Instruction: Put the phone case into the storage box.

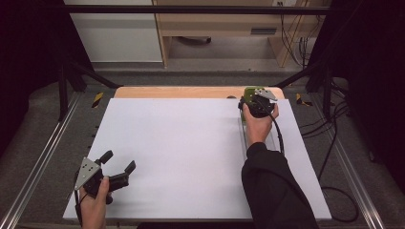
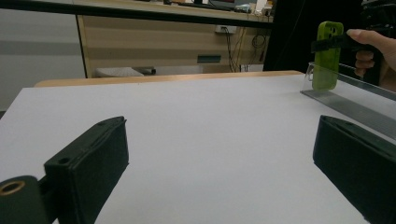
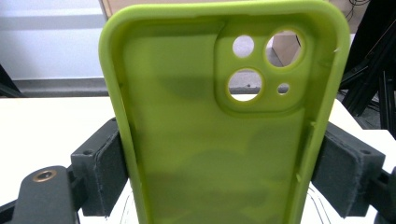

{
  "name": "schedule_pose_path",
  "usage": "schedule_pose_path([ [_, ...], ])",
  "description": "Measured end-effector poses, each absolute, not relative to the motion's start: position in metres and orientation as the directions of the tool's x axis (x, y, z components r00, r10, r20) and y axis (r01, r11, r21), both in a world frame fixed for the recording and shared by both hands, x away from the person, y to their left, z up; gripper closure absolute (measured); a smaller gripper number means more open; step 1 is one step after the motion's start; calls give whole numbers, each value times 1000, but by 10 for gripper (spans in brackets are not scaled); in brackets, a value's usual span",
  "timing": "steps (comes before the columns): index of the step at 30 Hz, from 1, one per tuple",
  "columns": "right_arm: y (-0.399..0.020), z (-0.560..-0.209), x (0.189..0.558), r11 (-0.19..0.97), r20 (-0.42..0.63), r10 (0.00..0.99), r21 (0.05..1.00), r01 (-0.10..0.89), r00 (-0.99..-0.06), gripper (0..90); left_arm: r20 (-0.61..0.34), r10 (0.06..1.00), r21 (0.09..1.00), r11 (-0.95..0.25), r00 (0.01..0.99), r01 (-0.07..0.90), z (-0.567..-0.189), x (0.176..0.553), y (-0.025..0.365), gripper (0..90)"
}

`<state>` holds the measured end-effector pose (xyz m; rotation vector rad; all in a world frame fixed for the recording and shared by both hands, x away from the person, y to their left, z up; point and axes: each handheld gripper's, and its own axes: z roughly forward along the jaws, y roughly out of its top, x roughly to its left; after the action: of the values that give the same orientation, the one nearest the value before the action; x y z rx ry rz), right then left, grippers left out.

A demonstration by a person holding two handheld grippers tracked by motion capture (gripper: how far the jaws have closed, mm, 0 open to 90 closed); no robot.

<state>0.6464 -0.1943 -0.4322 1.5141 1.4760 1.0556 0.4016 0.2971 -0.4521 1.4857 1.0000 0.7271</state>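
**Phone case gripped and upright at the stand; setting down not yet finished**

The right tongs (image 1: 254, 97) are clamped on the green phone case (image 3: 219, 130), one black pad pressed on each long edge, camera cutouts at the top. In the high view the case (image 1: 249, 91) sits at about one o'clock on the white tabletop (image 1: 186, 152), near the far edge. In the left gripper view it (image 2: 327, 56) stands upright at the far end of a clear stand (image 2: 345, 100), though whether its lower edge already rests on the stand I cannot tell. The left tongs (image 1: 118, 162) idle at about seven o'clock, jaws spread wide with nothing between them. By my judgement the pick-up is done; what remains is seating the case and letting go.
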Motion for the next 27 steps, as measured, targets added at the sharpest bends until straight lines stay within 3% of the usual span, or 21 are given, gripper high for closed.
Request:
schedule_pose_path([
  [27, -193, -436, 650, -35, 43, 999, 931, 363, -13, 157, -92, 887, 982, 6, 453, 187, -452, 402, 296, 30],
])
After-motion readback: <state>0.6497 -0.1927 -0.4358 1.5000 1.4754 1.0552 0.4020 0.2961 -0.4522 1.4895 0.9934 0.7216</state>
